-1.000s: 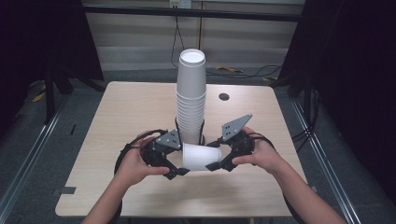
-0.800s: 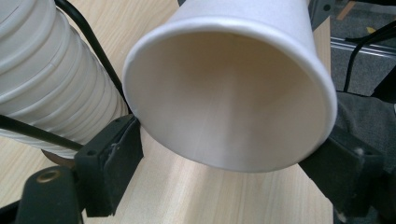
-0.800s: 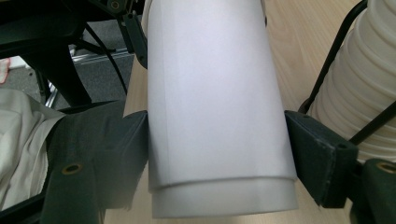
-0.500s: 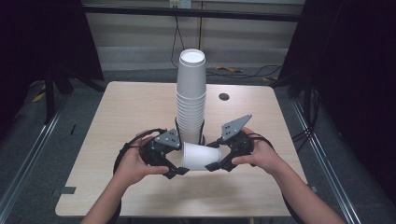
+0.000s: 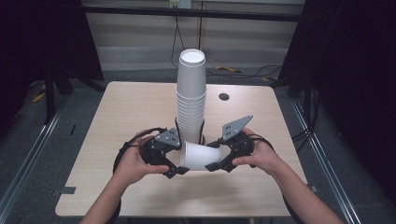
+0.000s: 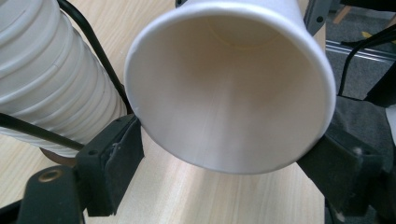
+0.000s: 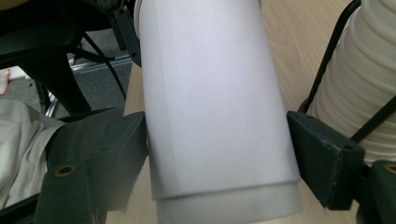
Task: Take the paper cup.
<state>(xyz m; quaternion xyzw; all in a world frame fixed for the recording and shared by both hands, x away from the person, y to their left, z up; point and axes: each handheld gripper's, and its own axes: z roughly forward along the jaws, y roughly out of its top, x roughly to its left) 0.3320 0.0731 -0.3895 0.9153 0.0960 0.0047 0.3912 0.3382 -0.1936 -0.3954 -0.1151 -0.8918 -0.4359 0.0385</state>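
Observation:
A white paper cup point(image 5: 201, 156) lies on its side just above the table, in front of a tall stack of white cups point(image 5: 190, 98). My left gripper point(image 5: 181, 158) is at its open mouth. In the left gripper view both jaws press on the cup's rim point(image 6: 229, 93), and they have just been closing on it. My right gripper point(image 5: 215, 156) is at the cup's base end. Its jaws have just been opening and now stand close beside the cup's wall point(image 7: 215, 107), which is still between them.
The cup stack point(image 6: 42, 74) point(image 7: 359, 93) stands just behind both grippers, with black cables running along it. The light wooden table point(image 5: 121, 116) has a small dark round spot point(image 5: 224, 96) at the back right. Metal rails and dark floor lie beyond its edges.

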